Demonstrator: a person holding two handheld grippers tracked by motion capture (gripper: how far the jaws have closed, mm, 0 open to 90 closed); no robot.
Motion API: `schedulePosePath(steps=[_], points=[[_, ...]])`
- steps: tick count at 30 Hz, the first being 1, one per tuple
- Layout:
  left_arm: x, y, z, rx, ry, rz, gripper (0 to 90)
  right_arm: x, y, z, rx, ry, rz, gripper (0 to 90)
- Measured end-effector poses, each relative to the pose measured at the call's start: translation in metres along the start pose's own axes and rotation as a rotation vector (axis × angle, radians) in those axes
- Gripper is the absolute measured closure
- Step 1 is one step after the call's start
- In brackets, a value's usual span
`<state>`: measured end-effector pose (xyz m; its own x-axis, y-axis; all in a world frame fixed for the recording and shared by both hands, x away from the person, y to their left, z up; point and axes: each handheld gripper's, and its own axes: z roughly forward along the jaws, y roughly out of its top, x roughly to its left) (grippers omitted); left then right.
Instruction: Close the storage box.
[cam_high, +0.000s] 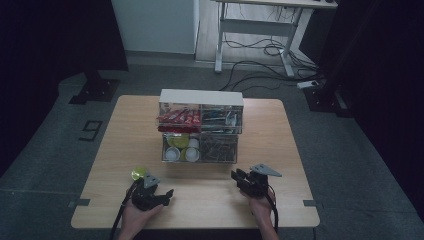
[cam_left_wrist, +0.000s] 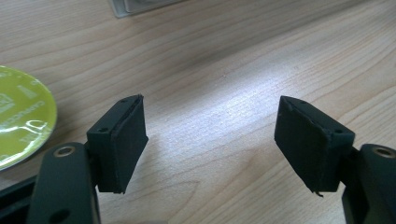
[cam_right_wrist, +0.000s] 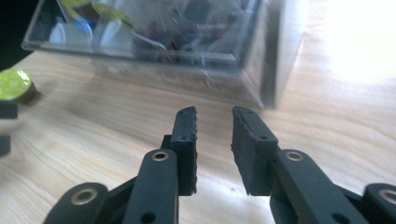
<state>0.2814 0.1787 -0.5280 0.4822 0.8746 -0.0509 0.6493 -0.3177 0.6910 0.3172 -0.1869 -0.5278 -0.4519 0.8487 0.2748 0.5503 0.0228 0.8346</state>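
your left gripper (cam_left_wrist: 210, 140) spread wide, nothing in it | your right gripper (cam_right_wrist: 214, 140) a bit apart, empty | yellow-lidded cup (cam_high: 138, 173) near-left on table (cam_high: 125, 130), just beside left gripper | clear organizer (cam_high: 201, 131) mid-table

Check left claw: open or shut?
Open. The left claw has its jaws spread wide, bare table between them, nothing held; the yellow-lidded cup sits outside.
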Motion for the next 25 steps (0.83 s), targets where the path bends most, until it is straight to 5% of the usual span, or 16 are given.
schedulePosePath(steps=[9, 16, 25], points=[[0.002, 0.001, -0.002, -0.010, -0.009, -0.012, 25.8, -0.019, -0.021, -0.020, 0.041, -0.012, -0.020, 60.1], [0.004, 0.001, -0.003, -0.011, -0.004, -0.014, 25.9, -0.024, -0.031, -0.031, 0.081, 0.015, -0.085, 53.6], [0.004, 0.001, -0.002, -0.009, -0.001, -0.008, 25.9, -0.022, -0.031, -0.028, 0.081, 0.015, -0.106, 48.4]])
